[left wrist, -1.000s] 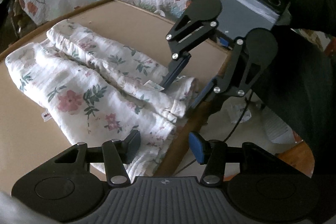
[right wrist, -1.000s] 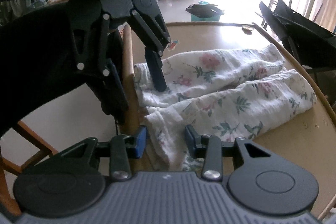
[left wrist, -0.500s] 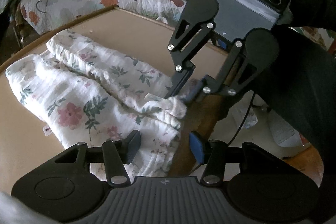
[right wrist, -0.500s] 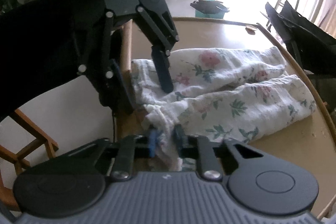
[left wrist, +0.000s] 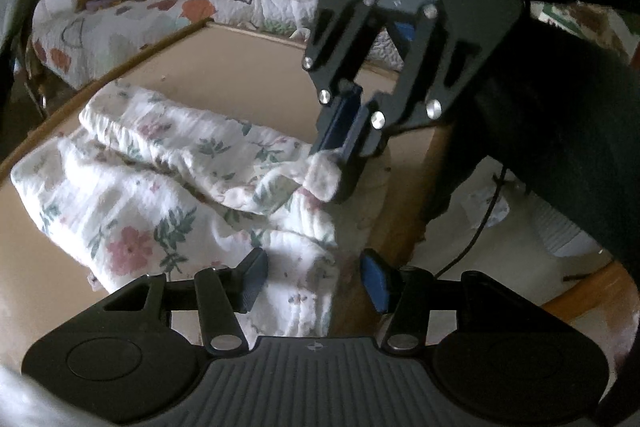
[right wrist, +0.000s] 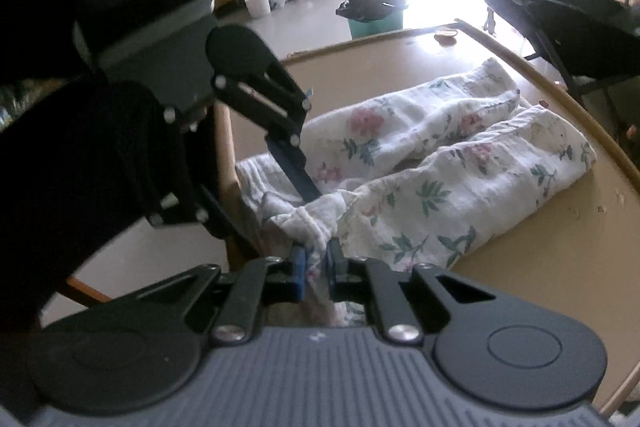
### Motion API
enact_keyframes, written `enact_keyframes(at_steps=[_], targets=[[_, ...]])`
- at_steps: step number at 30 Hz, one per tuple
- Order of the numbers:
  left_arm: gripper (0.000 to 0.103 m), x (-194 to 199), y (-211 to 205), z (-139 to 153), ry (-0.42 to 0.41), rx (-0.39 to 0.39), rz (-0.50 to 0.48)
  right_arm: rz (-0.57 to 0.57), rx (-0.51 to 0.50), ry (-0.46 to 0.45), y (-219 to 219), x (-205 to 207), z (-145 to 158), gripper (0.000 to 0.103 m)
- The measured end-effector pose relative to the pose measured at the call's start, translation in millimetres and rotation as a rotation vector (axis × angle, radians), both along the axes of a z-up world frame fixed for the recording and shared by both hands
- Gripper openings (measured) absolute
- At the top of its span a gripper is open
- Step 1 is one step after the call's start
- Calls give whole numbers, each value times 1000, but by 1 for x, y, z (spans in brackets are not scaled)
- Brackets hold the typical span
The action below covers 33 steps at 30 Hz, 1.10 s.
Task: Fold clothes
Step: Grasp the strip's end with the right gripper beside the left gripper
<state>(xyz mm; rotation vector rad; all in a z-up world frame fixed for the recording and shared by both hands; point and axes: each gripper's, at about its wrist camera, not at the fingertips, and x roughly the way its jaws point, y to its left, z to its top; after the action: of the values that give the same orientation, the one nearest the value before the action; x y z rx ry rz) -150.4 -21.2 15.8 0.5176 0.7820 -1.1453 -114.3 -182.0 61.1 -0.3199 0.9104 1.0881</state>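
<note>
our right hand-held gripper (right wrist: 316, 269) has just been closing, and its blue pads now pinch a bunched hem of the floral garment (right wrist: 440, 163) at the near edge of the surface (right wrist: 560, 267). our left hand-held gripper (left wrist: 312, 279) stands with its jaws apart, one finger over the cloth and the other past the surface's edge, pressing on nothing. from the left wrist view we see the right hand-held gripper's fingers (left wrist: 340, 131) together on a small fold of white fabric, lifted slightly off the rest.

the garment lies lengthwise across the surface in two long rolled folds, side by side and touching, its near end hanging a little over the edge. it looks to us like thin crinkled cotton: light, very soft, with no stiffness, so it will sag and drag behind any single pinch and the folds may slip apart. we judge the best hold is at the two near corners, one per gripper, on doubled hem rather than a single layer, so the end travels evenly.
</note>
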Motion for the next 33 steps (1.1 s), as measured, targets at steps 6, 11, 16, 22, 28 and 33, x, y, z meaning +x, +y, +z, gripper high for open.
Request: enact_keyframes(at_steps=[6, 11, 16, 22, 28, 33], targets=[[28, -5, -10, 3, -42, 45, -51, 0, -3, 2, -3, 5, 7, 10], [23, -5, -12, 6, -41, 55, -51, 45, -27, -64, 2, -2, 6, 12], [19, -2, -12, 7, -29, 56, -46, 96, -62, -95, 8, -13, 0, 23], [16, 17, -8, 5, 50, 19, -4, 151, -98, -171, 16, -26, -1, 39], [16, 33, 0, -1, 133, -34, 50, 226, -171, -259, 30, -40, -11, 39], [16, 43, 7, -9, 203, -85, 92, 243, -199, -318, 37, -47, -19, 38]])
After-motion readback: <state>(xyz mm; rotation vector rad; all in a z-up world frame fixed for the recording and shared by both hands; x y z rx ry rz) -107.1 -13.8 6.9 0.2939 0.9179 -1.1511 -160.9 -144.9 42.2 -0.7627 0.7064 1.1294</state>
